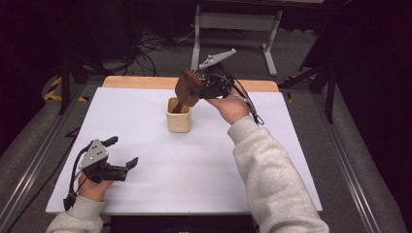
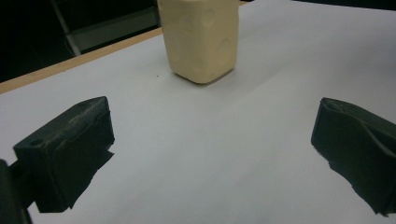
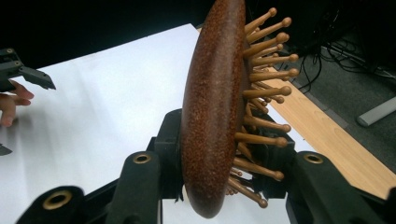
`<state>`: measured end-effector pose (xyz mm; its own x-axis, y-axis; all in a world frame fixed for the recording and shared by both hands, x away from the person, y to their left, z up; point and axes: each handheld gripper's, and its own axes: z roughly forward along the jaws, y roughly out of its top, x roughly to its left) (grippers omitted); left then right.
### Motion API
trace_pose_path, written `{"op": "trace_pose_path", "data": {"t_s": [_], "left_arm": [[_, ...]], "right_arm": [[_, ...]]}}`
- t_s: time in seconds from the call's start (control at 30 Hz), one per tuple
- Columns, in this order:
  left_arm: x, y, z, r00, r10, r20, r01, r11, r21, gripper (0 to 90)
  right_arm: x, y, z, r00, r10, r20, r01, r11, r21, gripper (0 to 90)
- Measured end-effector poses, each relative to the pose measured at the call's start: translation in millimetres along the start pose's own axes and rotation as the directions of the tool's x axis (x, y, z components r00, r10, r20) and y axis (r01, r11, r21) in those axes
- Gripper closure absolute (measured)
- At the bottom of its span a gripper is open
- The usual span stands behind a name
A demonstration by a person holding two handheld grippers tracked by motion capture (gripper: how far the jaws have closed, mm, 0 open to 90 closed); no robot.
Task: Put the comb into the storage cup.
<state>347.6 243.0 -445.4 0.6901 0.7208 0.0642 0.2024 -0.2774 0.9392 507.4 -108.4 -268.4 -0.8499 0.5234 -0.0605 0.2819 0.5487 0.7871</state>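
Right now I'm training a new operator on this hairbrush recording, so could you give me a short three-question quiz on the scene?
1. True or false: the left gripper is shut on the cream cup.
2. What does the right gripper hold?
3. Where is the brush's handle end? A) in the cup B) flat on the white table C) in the left gripper

Key
1. False: it is open and holds nothing, apart from the cup.
2. A brown wooden hairbrush, clamped at its head.
3. A
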Motion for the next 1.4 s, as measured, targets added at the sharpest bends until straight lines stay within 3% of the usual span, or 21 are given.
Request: {"op": "trace_pose_path", "data": {"t_s": [1.07,1.27,1.4], "left_arm": [[-1.3,-0.1,1.3,0.9999,0.002,0.014,-0.002,1.0,0.006,0.4],[-1.5,0.0,1.6,0.9999,0.006,0.014,-0.006,0.9999,0.008,0.4],[-1.6,-0.1,1.8,0.9999,0.006,0.015,-0.006,0.9999,0.008,0.4]], "right_arm": [[-1.1,-3.4,24.6,0.9989,0.02,-0.043,-0.017,0.997,0.073,57.0],[-2.3,-4.1,23.7,0.9987,0.017,-0.048,-0.013,0.998,0.069,53.4],[0.0,-4.0,21.0,0.9994,-0.015,-0.03,0.017,0.998,0.059,43.7]]}}
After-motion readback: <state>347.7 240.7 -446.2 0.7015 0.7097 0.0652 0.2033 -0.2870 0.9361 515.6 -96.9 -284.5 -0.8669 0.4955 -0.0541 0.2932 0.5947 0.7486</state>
